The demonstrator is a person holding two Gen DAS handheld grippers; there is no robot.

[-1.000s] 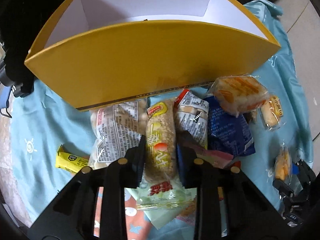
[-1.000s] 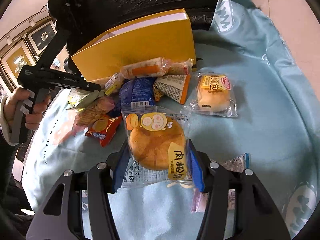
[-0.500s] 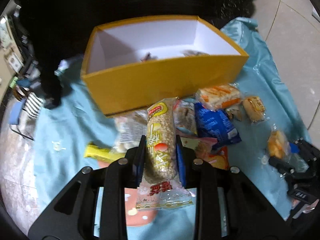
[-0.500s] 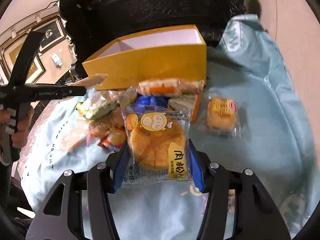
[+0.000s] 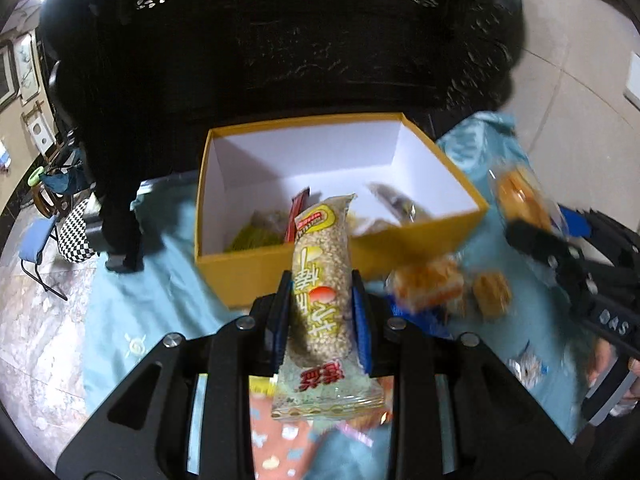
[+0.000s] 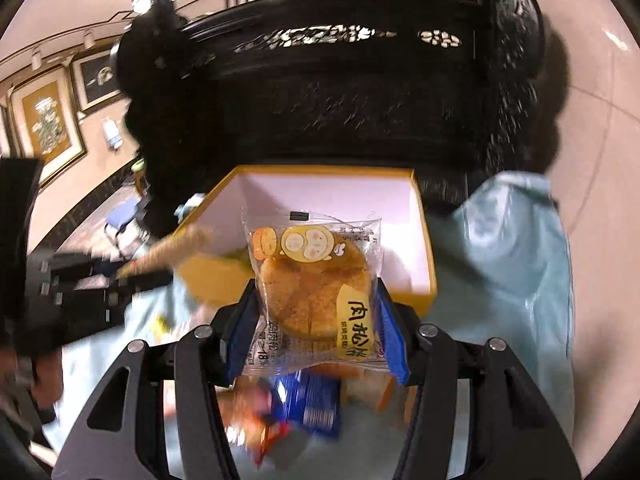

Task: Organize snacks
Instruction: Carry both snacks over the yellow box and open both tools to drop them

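From the left wrist, the left gripper [image 5: 320, 316] pinched a long clear-wrapped puffed-grain bar [image 5: 322, 300] just short of the open yellow cardboard box [image 5: 256, 272], while from the right wrist the right gripper [image 6: 316, 324] clamped a round clear-bagged bun [image 6: 316, 292] before that box, where slippery film risked slipping.

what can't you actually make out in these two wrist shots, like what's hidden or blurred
- Yellow box contents, left wrist view: the held rice bar and the box's near wall cover part of the floor.
- Loose snacks beside the box, left wrist view: motion blur, labels unreadable.
- Snack pile beneath the right gripper, right wrist view: blurred, and largely covered by the held bun packet.
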